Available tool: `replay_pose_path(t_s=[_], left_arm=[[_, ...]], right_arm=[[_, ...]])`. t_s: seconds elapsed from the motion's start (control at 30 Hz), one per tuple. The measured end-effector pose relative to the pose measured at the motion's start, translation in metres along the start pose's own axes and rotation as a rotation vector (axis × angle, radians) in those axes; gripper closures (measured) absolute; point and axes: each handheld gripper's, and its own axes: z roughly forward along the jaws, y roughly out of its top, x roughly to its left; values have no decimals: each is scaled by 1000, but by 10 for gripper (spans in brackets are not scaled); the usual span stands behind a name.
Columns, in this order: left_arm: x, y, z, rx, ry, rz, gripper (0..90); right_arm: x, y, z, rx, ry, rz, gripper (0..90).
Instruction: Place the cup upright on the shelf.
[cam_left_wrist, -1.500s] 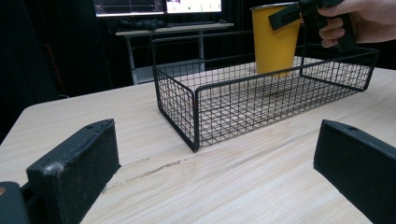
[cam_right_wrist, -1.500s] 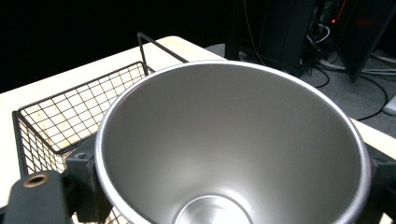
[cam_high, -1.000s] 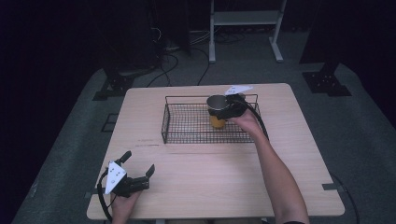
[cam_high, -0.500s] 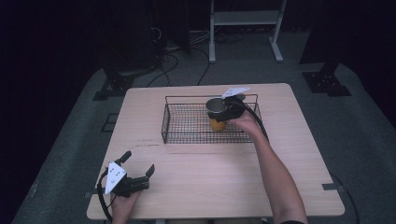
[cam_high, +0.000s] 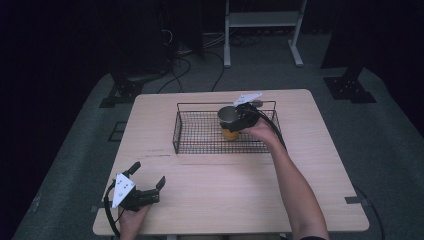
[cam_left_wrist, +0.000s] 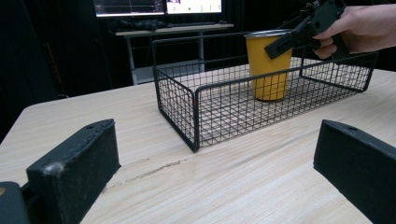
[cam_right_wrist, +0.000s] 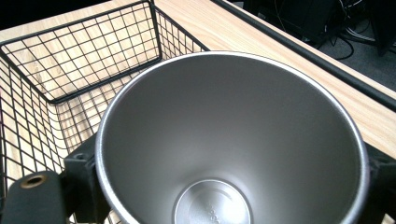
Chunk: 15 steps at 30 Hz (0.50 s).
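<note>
The right gripper (cam_high: 239, 116) clasps a cup (cam_high: 229, 122) near its rim, one jaw at each side of the wall, as the right gripper view shows; the cup stands upright inside the basket (cam_high: 200, 145), towards the basket's right end and near its far wall. The left gripper (cam_high: 145, 186) rests on the table (cam_high: 225, 190) well short of the basket's near left corner, jaws spread wide and holding nothing.

Risks, as judged: the hold sits high on a smooth, tapered wall, so the cup could slip or tilt if lifted quickly; if let go while leaning, it could tip over on the uneven wire floor. A sideways pull could knock it against the basket's far wall or drag the light basket across the table.

Materials: the cup (cam_left_wrist: 267, 65) is metal, mustard-yellow outside with a brushed silver inside (cam_right_wrist: 233, 140), round and narrowing to a flat base. The basket (cam_left_wrist: 233, 100) is a black wire grid, rectangular and shallow, with a thicker top rail. The table is pale wood-grain laminate.
</note>
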Motion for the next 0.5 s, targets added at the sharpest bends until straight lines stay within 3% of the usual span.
replay_pose_path(t_s=[0.5], left_arm=[[0, 0, 0, 0, 1, 0, 0]], right_arm=[[1, 1, -2, -23, -7, -19, 28]])
